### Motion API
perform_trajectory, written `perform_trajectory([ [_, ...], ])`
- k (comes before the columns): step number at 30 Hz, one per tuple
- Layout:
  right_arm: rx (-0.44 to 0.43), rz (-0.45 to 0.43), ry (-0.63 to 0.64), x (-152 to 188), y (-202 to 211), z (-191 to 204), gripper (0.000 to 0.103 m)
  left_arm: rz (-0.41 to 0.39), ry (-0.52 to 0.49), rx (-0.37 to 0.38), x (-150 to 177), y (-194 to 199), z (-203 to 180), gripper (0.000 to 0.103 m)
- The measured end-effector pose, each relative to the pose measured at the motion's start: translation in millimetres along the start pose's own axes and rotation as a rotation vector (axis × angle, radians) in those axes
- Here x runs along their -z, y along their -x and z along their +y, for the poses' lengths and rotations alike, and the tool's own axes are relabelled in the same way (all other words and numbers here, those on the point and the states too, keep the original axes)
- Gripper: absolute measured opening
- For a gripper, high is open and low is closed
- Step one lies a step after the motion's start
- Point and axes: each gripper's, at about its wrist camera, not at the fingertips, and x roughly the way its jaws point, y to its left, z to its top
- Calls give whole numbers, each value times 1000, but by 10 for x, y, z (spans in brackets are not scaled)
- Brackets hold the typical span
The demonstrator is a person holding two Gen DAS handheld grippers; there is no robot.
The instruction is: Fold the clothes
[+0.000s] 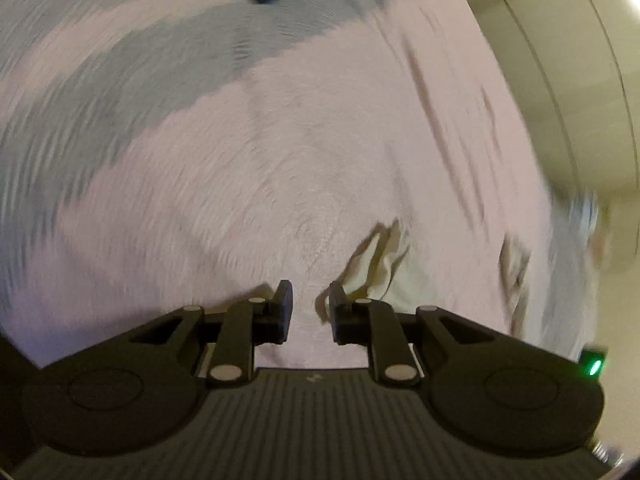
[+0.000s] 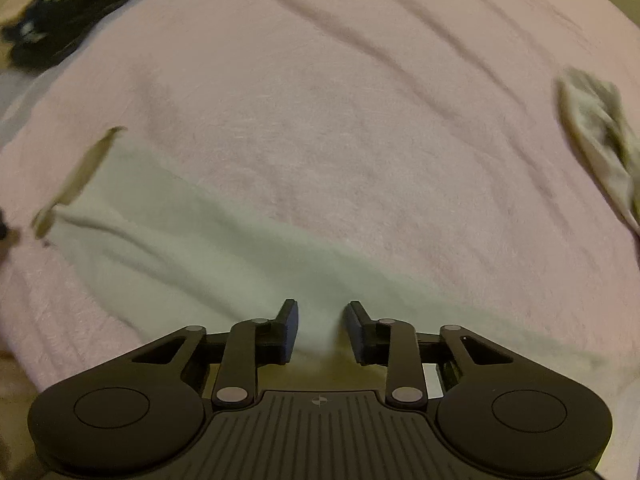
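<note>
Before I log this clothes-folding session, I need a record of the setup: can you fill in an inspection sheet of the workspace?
Surface: pink towel-like cover, creased, spread wide; a grey patch shows at its far left in the left wrist view.
Job's things: white garment lying flat by the right gripper; small pale crumpled cloth to the right, apart from it.
Clutter: dark bundle at the far left corner, too blurred to identify.
Grippers: left gripper open, nothing between its fingers; right gripper open over the white garment, not gripping it.
Cables: nothing seen.
Surroundings: beige panelled wall or door beside the surface.
</note>
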Motion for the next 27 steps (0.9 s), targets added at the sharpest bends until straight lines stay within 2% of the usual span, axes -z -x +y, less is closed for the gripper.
perform_trajectory([
  [1, 19, -11, -53, 29, 58, -39, 29, 38, -66, -1, -54, 27, -35, 14],
  [5, 92, -56, -299, 149, 271, -167, 29, 212, -446, 45, -613, -130, -403, 14],
  [8, 133, -107, -579, 393, 432, -83, 29, 332, -737, 121, -902, -240, -646, 14],
  [9, 152, -138, -670, 509, 493, 39, 29, 377, -812, 159, -1047, -378, -724, 14],
  [12, 223, -264, -915, 842, 621, 675, 29, 513, -1068, 232, -1138, -545, -875, 14],
  [14, 221, -277, -1063, 1037, 594, 1141, 28, 560, -1272, 250, -1129, -570, -1021, 14],
  [16, 197, -284, -1145, 1119, 614, 1546, 28, 600, -1432, 273, -1097, -558, -1130, 14],
  [20, 205, -394, -1208, 1150, 725, 2167, 28, 650, -1700, 336, -961, -555, -1311, 14],
  [23, 203, -472, -1256, 1145, 589, 2506, 26, 623, -1928, 419, -869, -606, -1312, 14],
  [25, 189, -501, -1303, 1132, 438, 2690, 21, 597, -2047, 420, -821, -670, -1267, 14],
  [27, 196, -535, -1337, 1038, 390, 2892, 20, 613, -2133, 471, -817, -711, -1242, 14],
])
